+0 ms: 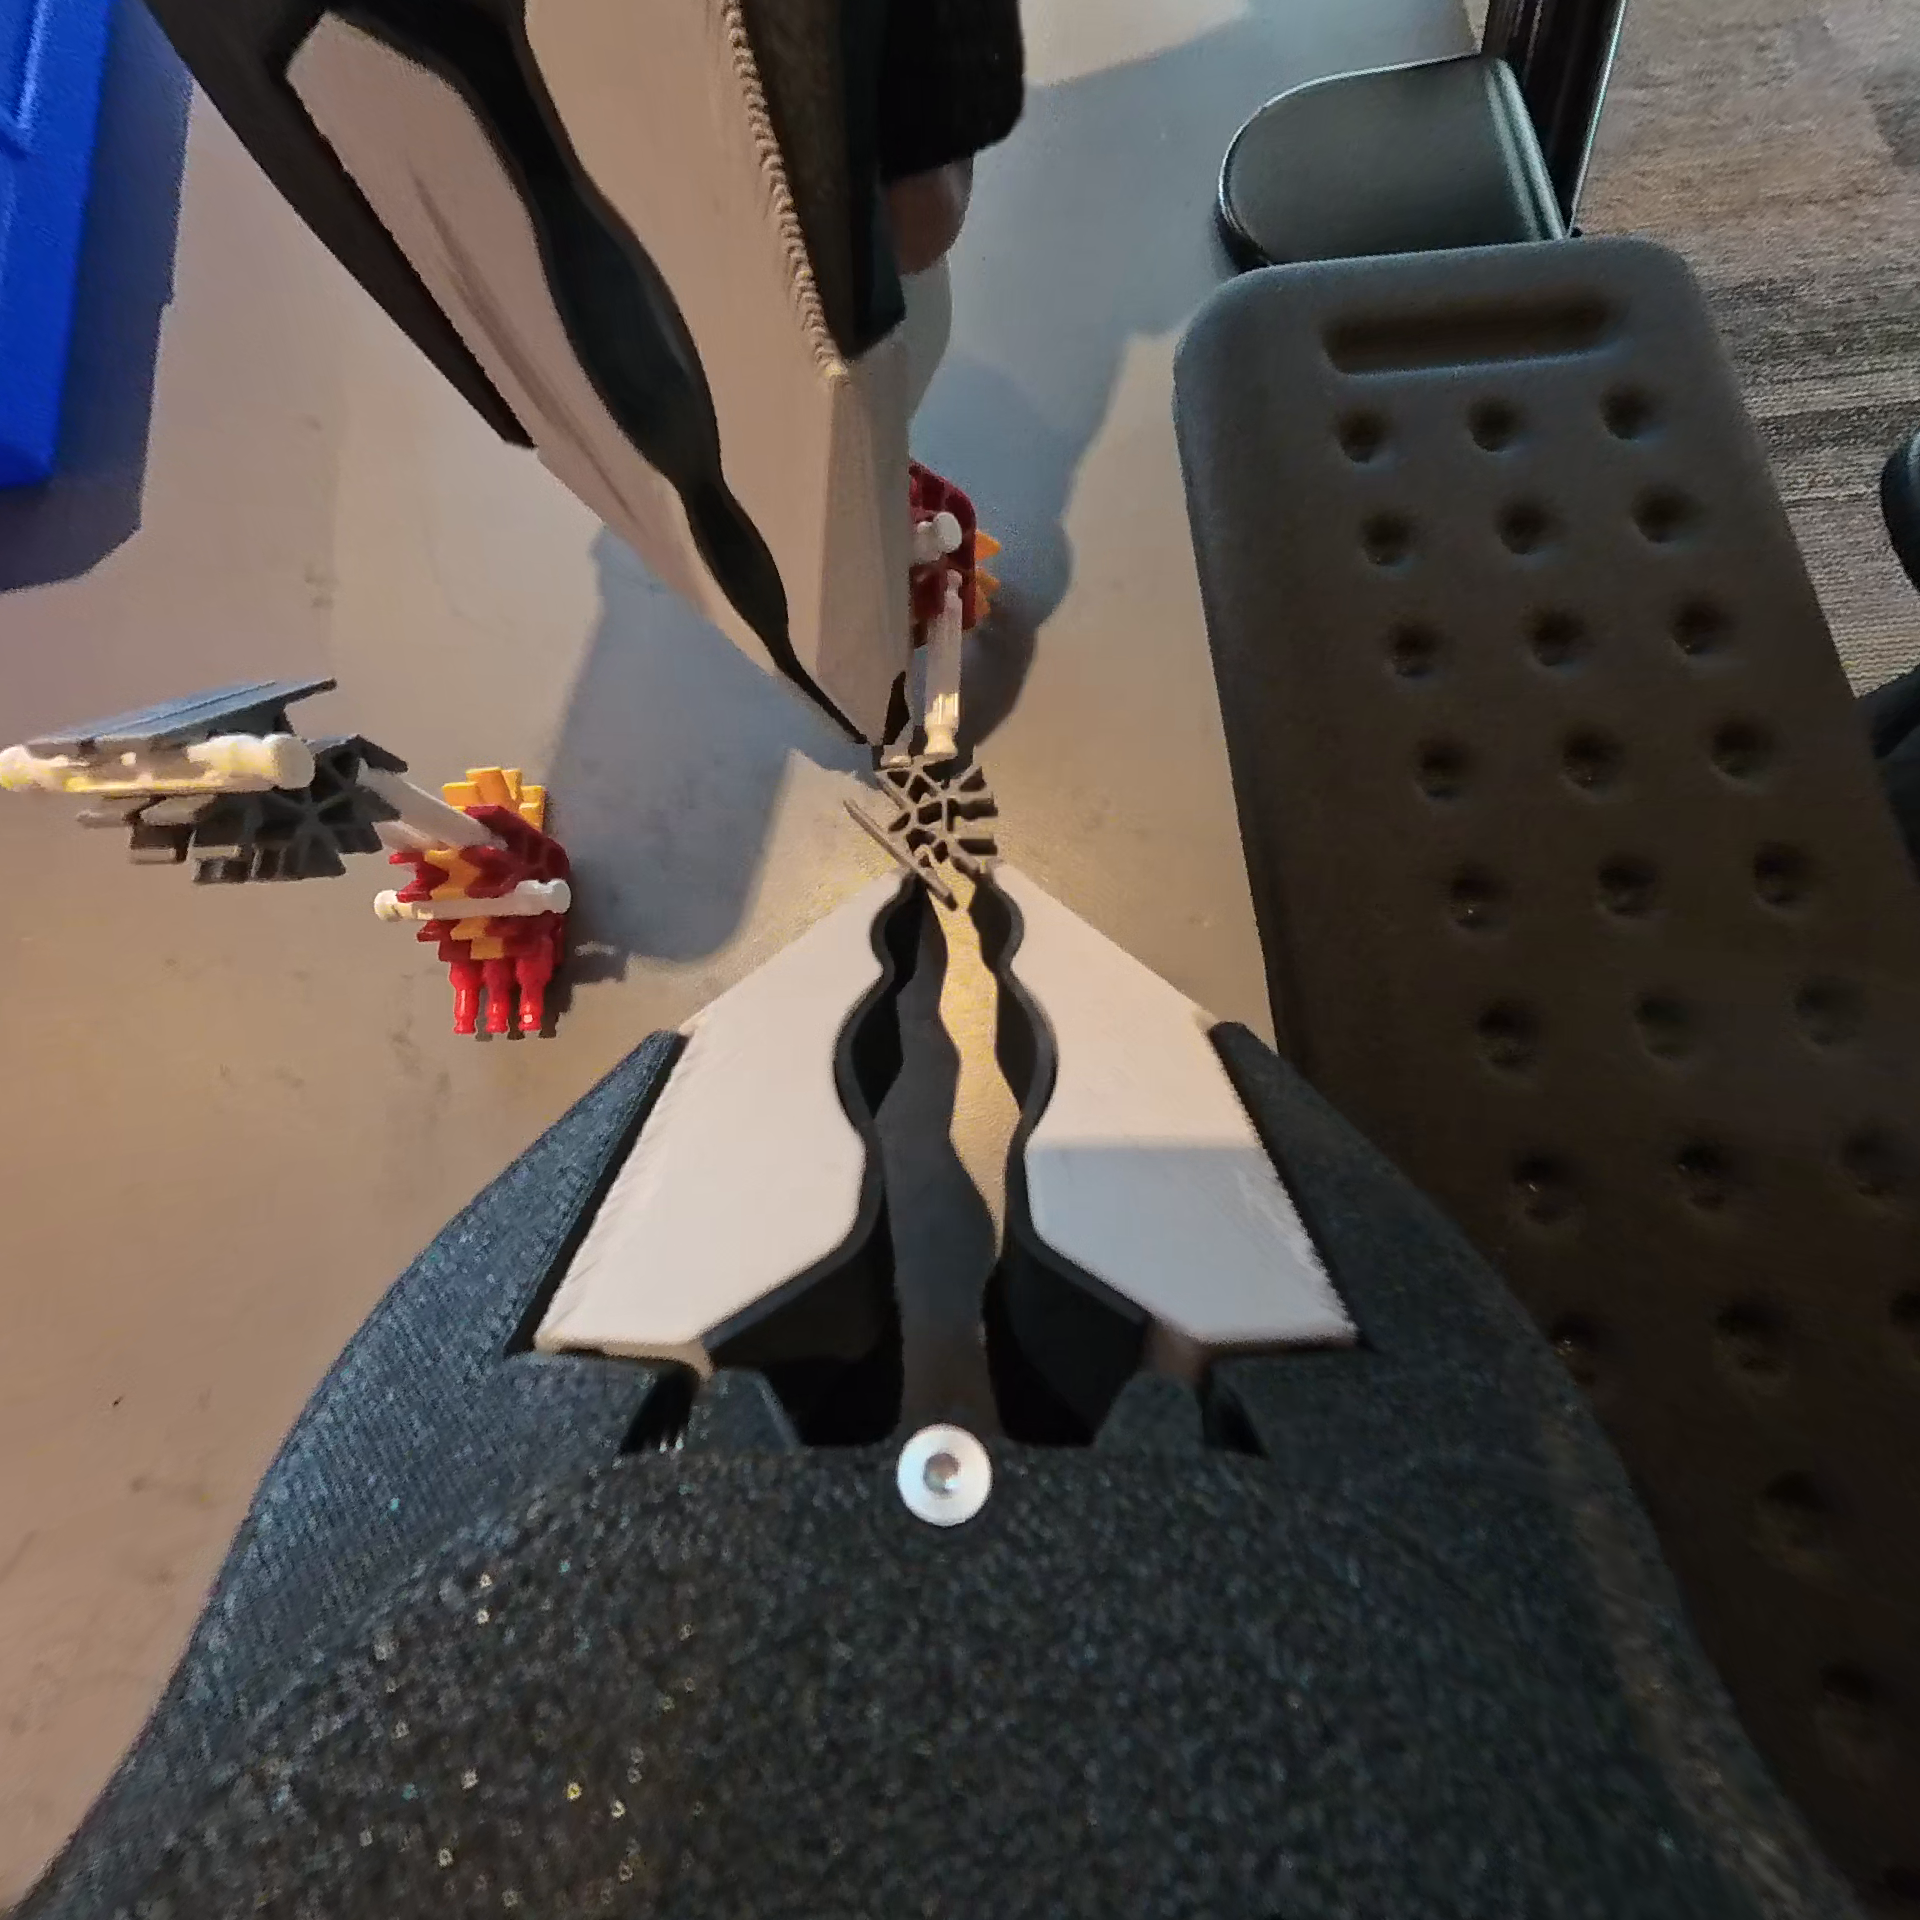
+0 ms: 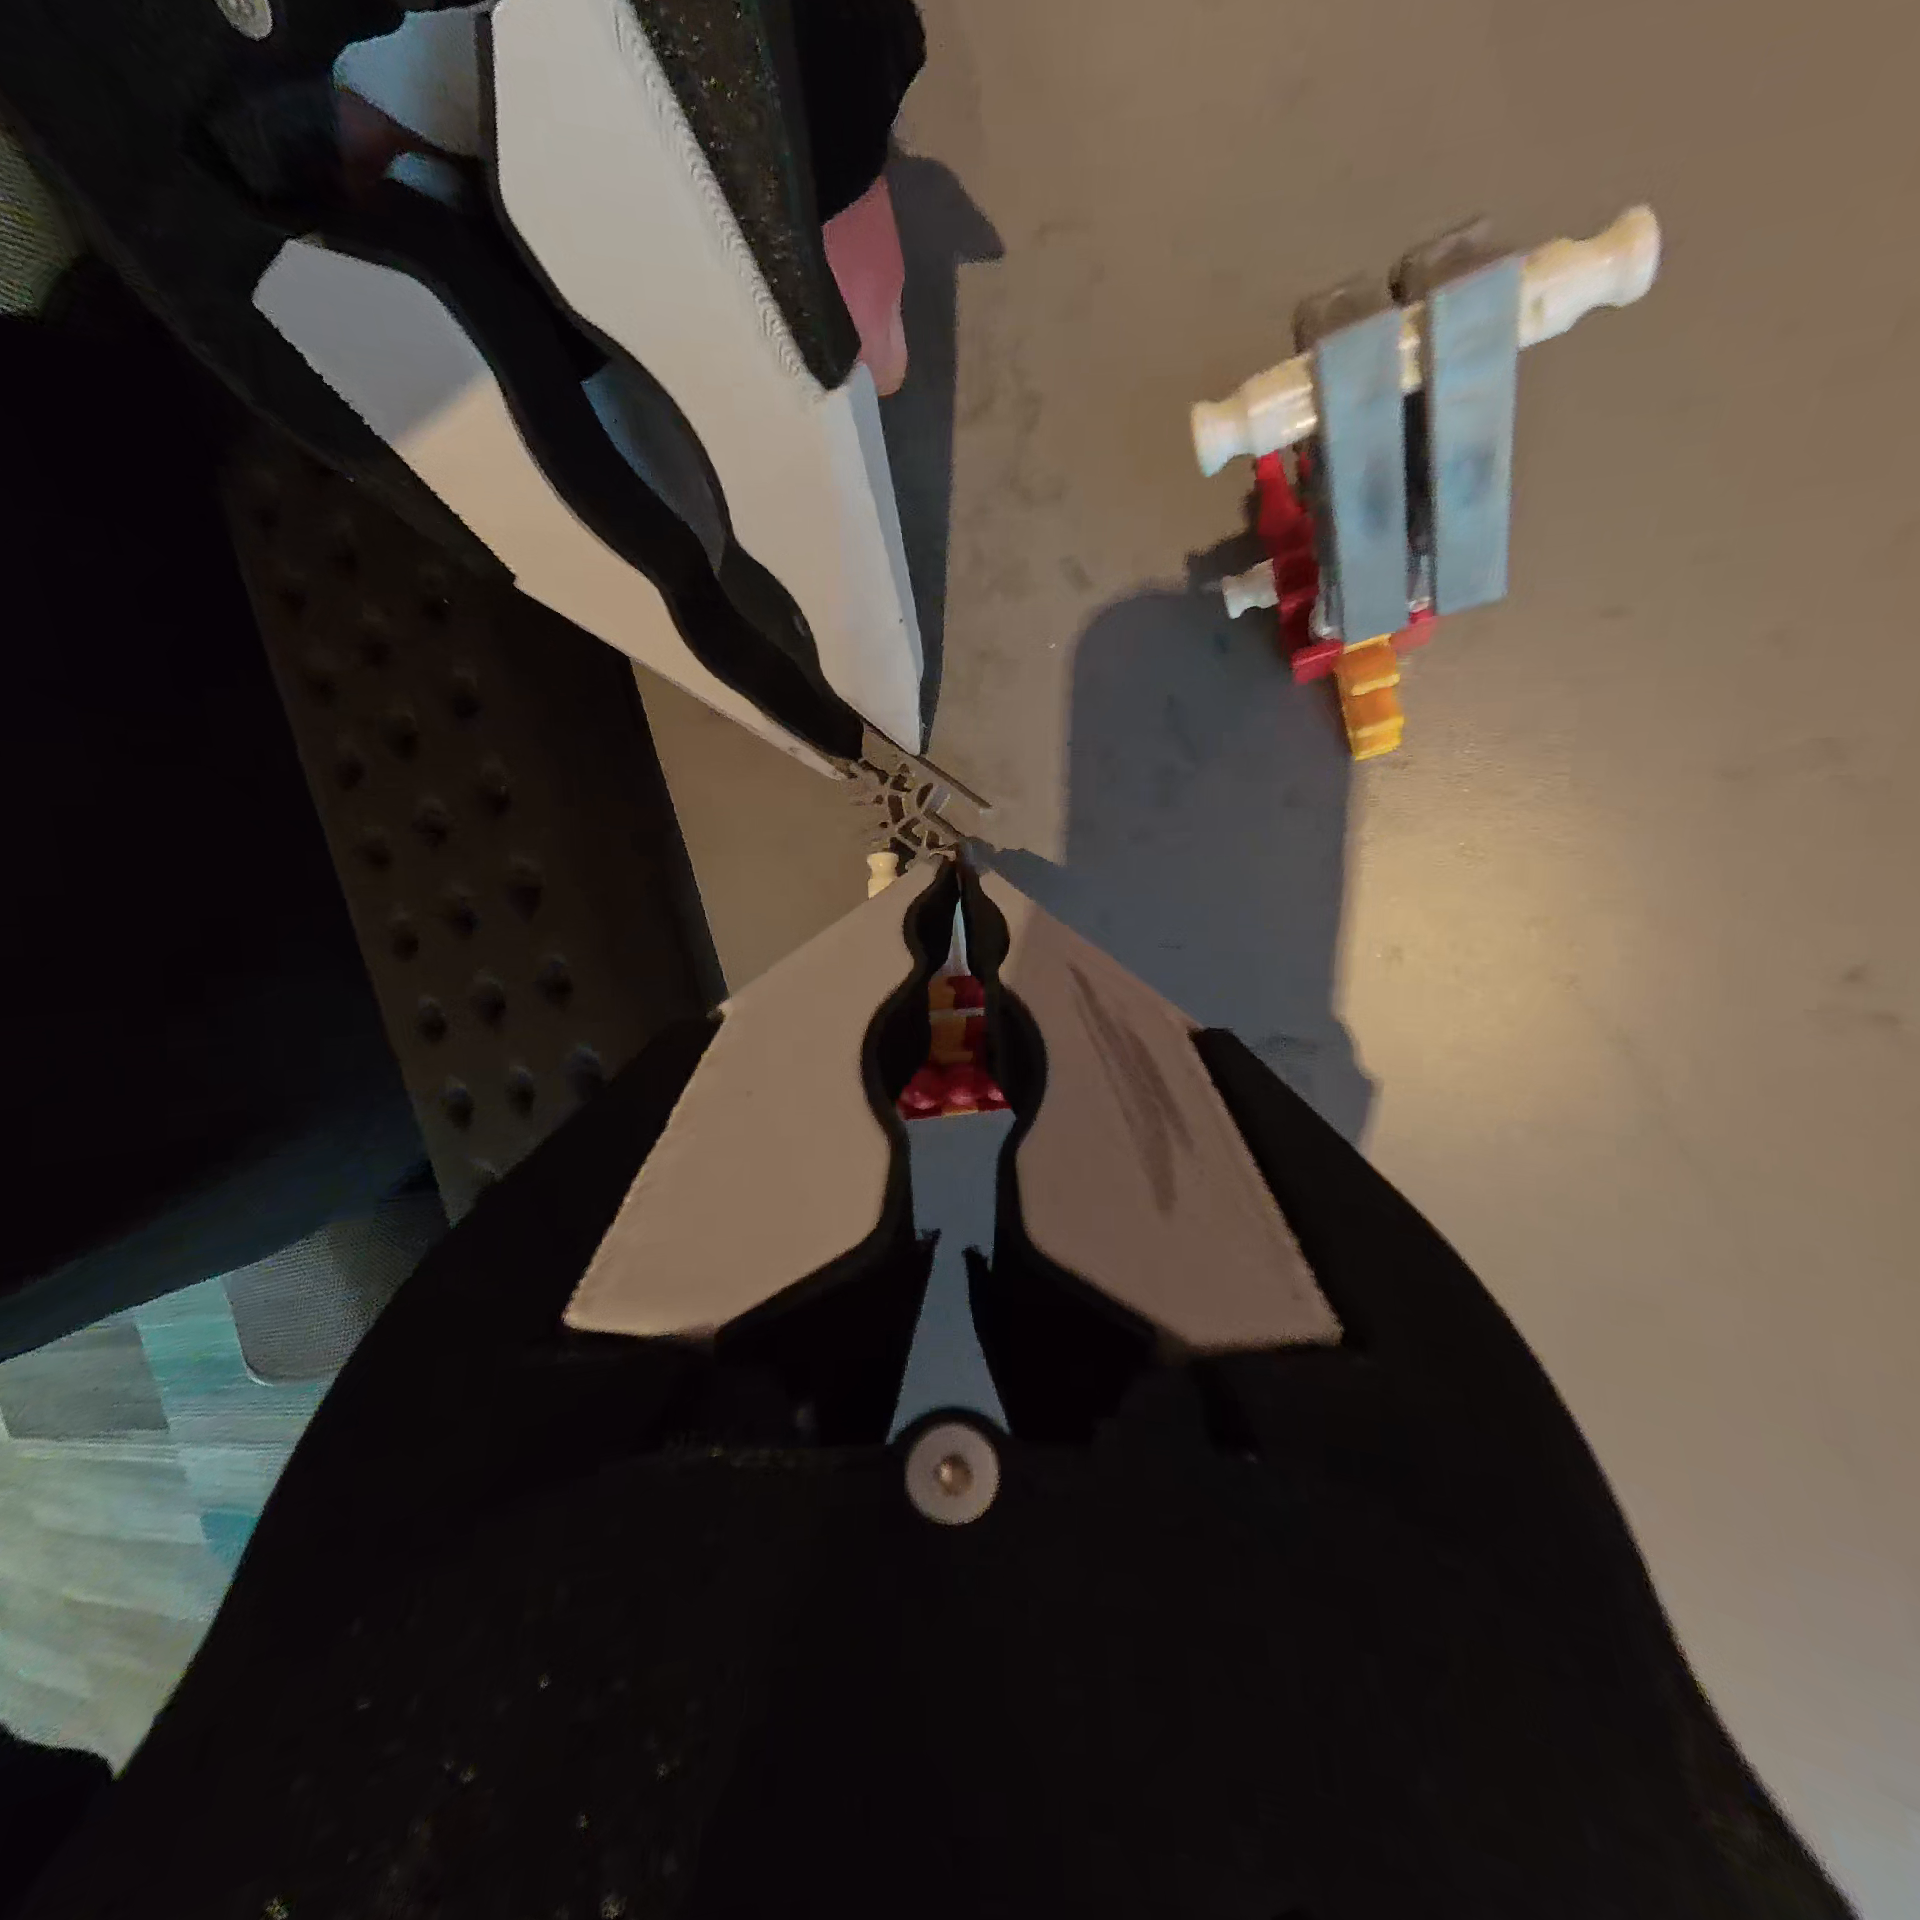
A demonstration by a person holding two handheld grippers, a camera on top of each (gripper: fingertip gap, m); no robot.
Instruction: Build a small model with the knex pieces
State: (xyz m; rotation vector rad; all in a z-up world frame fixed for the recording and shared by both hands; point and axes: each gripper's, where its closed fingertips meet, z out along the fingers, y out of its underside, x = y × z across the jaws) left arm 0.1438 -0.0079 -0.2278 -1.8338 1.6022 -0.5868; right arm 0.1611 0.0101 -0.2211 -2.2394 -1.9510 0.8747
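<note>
We clamp our left gripper [image 1: 940,883] on a flat grey snowflake-shaped plastic connector [image 1: 935,821]. Our right gripper [image 1: 883,743] pinches a white plastic rod [image 1: 943,665] touching that connector (a red-and-orange connector cluster [image 1: 951,556] hangs beyond). Misaligned, the rod could slip from the connector's slot.

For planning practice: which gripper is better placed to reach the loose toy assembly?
Probably the right gripper: the toy assembly lies ahead of its jaws, sideways from the left gripper. Both hold the grey connector.
</note>
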